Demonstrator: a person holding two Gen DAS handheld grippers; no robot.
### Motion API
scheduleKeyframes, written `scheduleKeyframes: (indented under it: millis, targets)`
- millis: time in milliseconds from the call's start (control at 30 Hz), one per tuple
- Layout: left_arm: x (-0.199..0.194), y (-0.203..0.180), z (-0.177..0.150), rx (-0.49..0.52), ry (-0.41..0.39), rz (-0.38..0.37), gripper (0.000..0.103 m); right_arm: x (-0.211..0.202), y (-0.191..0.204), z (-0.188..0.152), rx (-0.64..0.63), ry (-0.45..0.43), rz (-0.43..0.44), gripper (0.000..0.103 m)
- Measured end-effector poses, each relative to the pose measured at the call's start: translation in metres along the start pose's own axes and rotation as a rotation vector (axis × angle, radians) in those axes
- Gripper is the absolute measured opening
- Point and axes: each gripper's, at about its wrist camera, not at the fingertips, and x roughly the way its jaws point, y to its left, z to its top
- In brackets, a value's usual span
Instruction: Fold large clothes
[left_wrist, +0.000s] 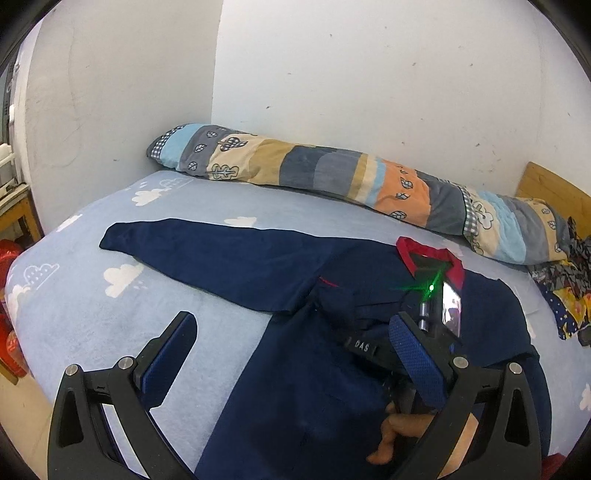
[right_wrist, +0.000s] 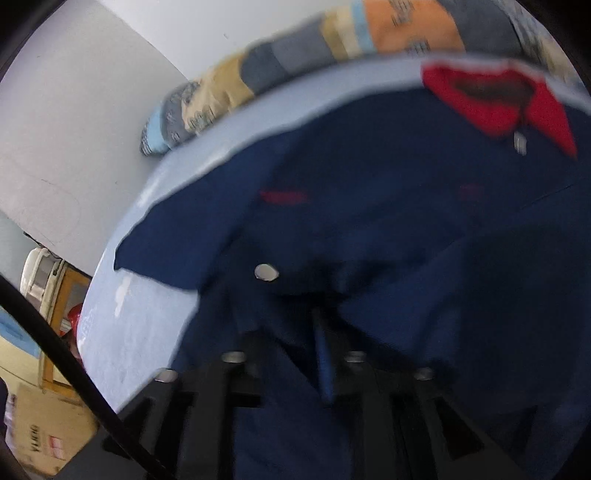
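Observation:
A navy jacket (left_wrist: 314, 369) with a red collar (left_wrist: 432, 258) lies face up on the light blue cloud-print bed sheet (left_wrist: 92, 314). One sleeve (left_wrist: 207, 254) stretches out flat to the left. My left gripper (left_wrist: 295, 325) hovers over the jacket's body below that sleeve, jaws wide apart with nothing between them. A hand (left_wrist: 399, 435) holds the other gripper's handle over the jacket's right side. The right wrist view is blurred. There my right gripper (right_wrist: 295, 336) sits low against bunched navy fabric (right_wrist: 369, 280), its jaws narrow. Whether the pads press on the cloth is unclear.
A rolled patchwork quilt (left_wrist: 332, 173) lies along the far wall. A wooden headboard (left_wrist: 546, 188) and a patterned cloth (left_wrist: 569, 295) are at the right. At the left stand a wooden stand (left_wrist: 18, 214) and red items (left_wrist: 7, 266). A cardboard box (right_wrist: 44, 432) sits below the bed.

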Motion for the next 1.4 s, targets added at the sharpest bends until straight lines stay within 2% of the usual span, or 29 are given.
scheduleKeyframes:
  millis: [33,67,100,167,233,333,433,533,667,833,1000,1033,1100,1133,1200,1267,1333,1400]
  targets:
    - [0.0,-0.002,0.0,0.007,-0.001,0.001,0.103,-0.002,-0.001,0.0,-0.005,0.005,0.012,0.04]
    - [0.001,-0.003,-0.001,0.011,0.0,0.002,0.103,-0.007,0.0,0.001,-0.023,0.025,0.021,0.056]
    - [0.001,-0.004,-0.001,0.012,0.002,0.002,0.103,-0.012,0.003,0.001,-0.032,0.035,0.029,0.062]
    - [0.002,-0.003,-0.001,0.004,0.007,0.001,0.103,-0.037,0.008,0.006,-0.065,0.015,0.091,0.063]
    - [0.003,0.001,-0.001,-0.015,0.007,-0.001,0.103,-0.07,0.01,0.016,-0.107,-0.045,0.113,0.064]
    - [0.003,0.006,-0.001,-0.034,0.006,0.008,0.103,-0.113,-0.016,0.043,-0.096,-0.152,0.036,0.065]
    - [0.004,0.008,0.0,-0.047,0.01,0.011,0.103,-0.125,-0.052,0.077,-0.047,-0.138,-0.08,0.065]
    - [0.007,0.01,0.001,-0.06,0.012,0.017,0.103,-0.116,-0.075,0.096,-0.015,-0.081,-0.138,0.065]
    - [0.012,0.013,0.0,-0.072,0.027,0.017,0.103,-0.085,-0.071,0.092,-0.081,-0.019,-0.189,0.065]
    - [0.017,0.017,-0.003,-0.083,0.048,0.019,0.103,-0.038,-0.044,0.088,-0.239,0.051,-0.191,0.065]
    - [0.02,0.016,-0.004,-0.081,0.064,0.008,0.103,0.001,-0.027,0.089,-0.324,0.13,-0.167,0.065]
    - [0.019,0.016,-0.004,-0.079,0.061,0.008,0.103,0.01,-0.024,0.089,-0.343,0.154,-0.163,0.065]
    - [0.018,0.018,-0.004,-0.074,0.058,0.01,0.103,0.024,-0.013,0.085,-0.417,0.204,-0.204,0.019]
    - [0.018,0.019,-0.004,-0.076,0.058,0.011,0.103,0.025,-0.006,0.084,-0.462,0.217,-0.198,0.011]
    - [0.019,0.022,-0.004,-0.088,0.064,0.005,0.103,0.024,0.006,0.085,-0.518,0.225,-0.227,0.006]
    - [0.019,0.024,-0.004,-0.101,0.072,0.0,0.103,0.018,0.021,0.088,-0.581,0.18,-0.266,0.006]
    - [0.019,0.025,-0.004,-0.114,0.074,-0.007,0.103,0.004,0.042,0.095,-0.636,0.077,-0.285,0.006]
    - [0.019,0.022,-0.004,-0.105,0.069,-0.005,0.103,-0.01,0.063,0.093,-0.723,-0.068,-0.377,0.006]
